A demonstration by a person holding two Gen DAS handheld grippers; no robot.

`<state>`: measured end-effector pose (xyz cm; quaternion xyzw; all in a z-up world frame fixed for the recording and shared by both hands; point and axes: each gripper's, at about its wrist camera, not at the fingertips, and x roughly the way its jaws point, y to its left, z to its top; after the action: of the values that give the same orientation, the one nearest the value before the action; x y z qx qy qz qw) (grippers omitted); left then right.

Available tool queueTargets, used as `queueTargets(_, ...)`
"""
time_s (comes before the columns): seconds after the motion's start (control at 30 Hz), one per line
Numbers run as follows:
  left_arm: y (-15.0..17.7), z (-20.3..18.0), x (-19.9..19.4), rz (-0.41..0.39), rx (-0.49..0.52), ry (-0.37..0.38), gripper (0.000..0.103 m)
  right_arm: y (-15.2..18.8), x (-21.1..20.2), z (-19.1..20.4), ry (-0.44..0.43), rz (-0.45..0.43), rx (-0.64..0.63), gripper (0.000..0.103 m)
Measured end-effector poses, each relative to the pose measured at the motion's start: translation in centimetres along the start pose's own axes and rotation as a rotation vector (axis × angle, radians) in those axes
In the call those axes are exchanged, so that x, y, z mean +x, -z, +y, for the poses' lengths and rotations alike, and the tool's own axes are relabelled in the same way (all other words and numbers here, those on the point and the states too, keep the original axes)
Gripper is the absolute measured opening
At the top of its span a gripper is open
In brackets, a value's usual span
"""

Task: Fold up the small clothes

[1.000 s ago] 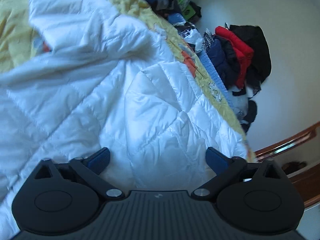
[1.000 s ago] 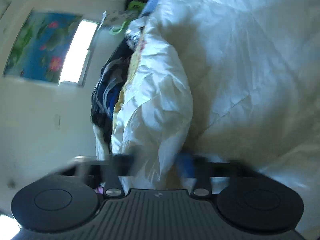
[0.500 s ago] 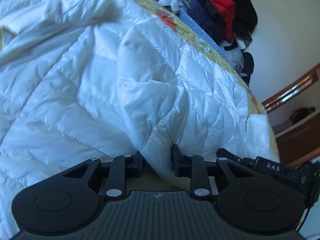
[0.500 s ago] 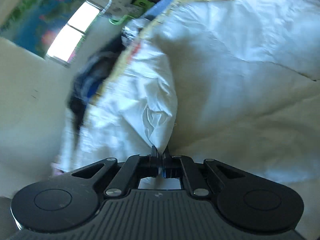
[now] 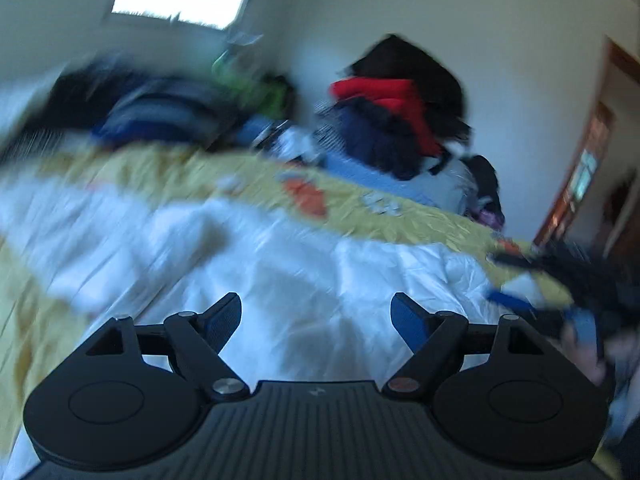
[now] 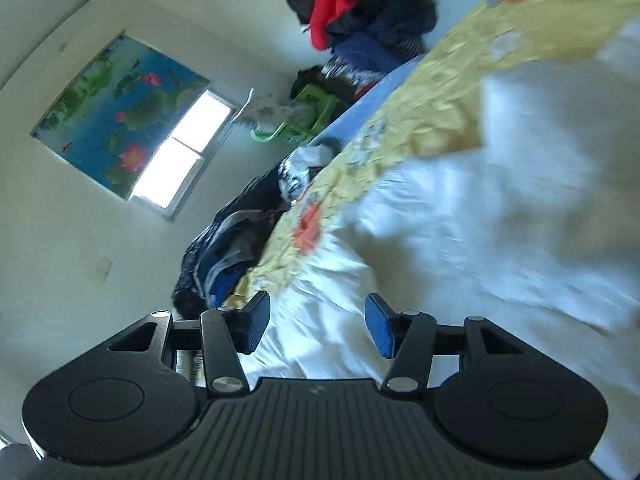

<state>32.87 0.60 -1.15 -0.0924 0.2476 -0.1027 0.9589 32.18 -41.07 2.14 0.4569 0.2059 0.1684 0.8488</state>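
Both of my grippers are empty and parted: the left gripper has its jaws spread wide, the right gripper stands about half apart, and both sets of jaws have just been opening, with nothing between the blue pads. Beneath and ahead of them lies the white puffy jacket, spread over the yellow bedspread, its far part a soft blur. In the left view my right gripper shows at the right edge, close beside the jacket's end. Beyond the bed a heap of dark and red clothes leans at the wall.

As I judge it, a fold has just been let go. The risk now is the slick, springy padding: released fabric may puff up and slide open. If I reach back in quickly, a pad could snag a loose edge and drag the layer askew, or pinch the bedspread with it
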Motion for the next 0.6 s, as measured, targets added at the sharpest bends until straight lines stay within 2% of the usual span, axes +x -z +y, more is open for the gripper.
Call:
queueTargets(0.07,0.7,-2.6,3.1,0.007,0.105,-0.004,0.082,-1.0,3.4,0.5,0.008,0.033,0.013,0.053)
queueTargets(0.13,1.9,-4.6,5.4,0.029,0.185,0.006,0.082,-2.1,6.3,0.7,0.066,0.061,0.012,0.053)
queueTargets(0.2,3.3,-6.0,6.9,0.047,0.26,0.025,0.082,-3.0,8.1,0.1,0.14,0.054,0.021,0.053)
queueTargets(0.23,3.7,-6.5,7.8,0.07,0.282,0.015,0.082,-3.1,9.0,-0.3,0.15,0.054,0.033,0.053)
queueTargets(0.3,4.5,-6.5,9.5,0.111,0.281,-0.003,0.084,-3.6,10.9,-1.3,0.161,0.07,0.054,0.053)
queueTargets(0.4,4.9,-6.3,12.3,0.229,0.284,-0.031,0.095,-4.7,13.1,-2.8,0.194,0.067,0.079,0.057)
queueTargets(0.47,5.0,-6.1,13.1,0.241,0.288,-0.039,0.098,-5.0,13.5,-4.5,0.211,0.078,0.134,0.056)
queueTargets(0.53,5.5,-6.0,13.5,0.233,0.294,-0.043,0.1,-4.8,13.8,-6.2,0.178,0.064,0.2,0.05)
queueTargets(0.6,6.0,-5.6,13.6,0.217,0.292,-0.034,0.101,-4.5,13.9,-6.2,0.176,0.06,0.165,0.044)
